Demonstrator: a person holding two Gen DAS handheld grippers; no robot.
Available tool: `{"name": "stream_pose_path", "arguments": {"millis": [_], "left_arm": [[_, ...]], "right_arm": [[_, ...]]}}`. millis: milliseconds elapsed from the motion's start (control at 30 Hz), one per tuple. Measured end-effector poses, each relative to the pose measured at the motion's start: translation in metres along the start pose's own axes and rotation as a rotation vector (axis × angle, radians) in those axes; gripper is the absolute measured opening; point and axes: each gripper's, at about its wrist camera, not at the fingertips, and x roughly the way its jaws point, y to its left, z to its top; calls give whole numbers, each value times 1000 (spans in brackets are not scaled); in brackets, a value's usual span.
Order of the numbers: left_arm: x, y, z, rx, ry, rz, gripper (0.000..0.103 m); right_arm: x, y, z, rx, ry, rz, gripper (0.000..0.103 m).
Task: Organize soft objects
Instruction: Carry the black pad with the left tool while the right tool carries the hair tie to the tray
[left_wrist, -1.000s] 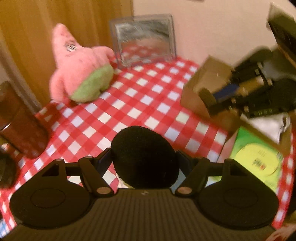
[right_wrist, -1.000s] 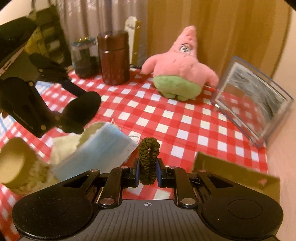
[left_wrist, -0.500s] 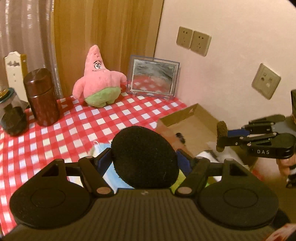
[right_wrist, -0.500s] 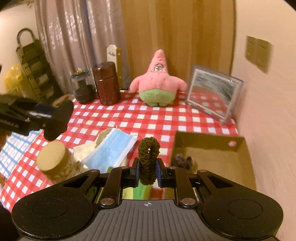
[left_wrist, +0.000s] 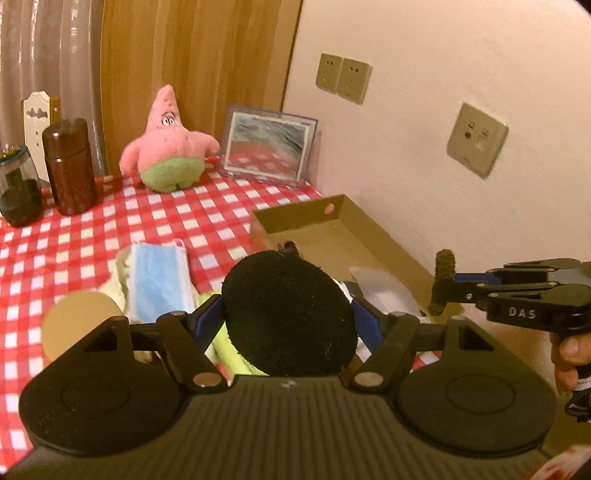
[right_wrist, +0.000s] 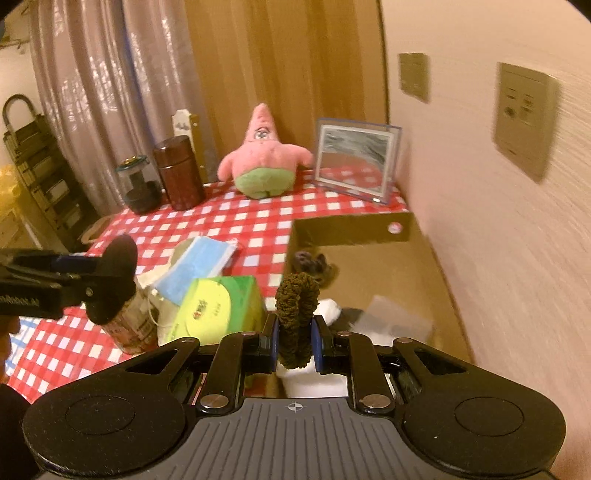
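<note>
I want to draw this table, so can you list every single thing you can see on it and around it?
plush star: 1, pink and green, back of table
picture frame: 1, clear, by wall
cardboard box: 1, brown, right side
face mask: 1, blue, mid-table
tissue pack: 1, green, front
canister: 1, dark brown, back left
glass jar: 1, dark, beside canister
black puff: 1, in left hand-held gripper
scrunchie: 1, olive, in right hand-held gripper
</note>
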Motion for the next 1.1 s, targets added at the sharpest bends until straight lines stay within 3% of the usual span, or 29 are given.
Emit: {"name": "stream_pose_path", "arguments": {"millis": [533, 1100], "left_arm": [[21, -44, -18, -11, 63, -32, 72], [77, -58, 0, -29, 109, -89, 72]], "right_arm": [[-19, -31, -22, 62, -4, -45, 18], [15, -63, -14, 59, 27, -103, 18]]}}
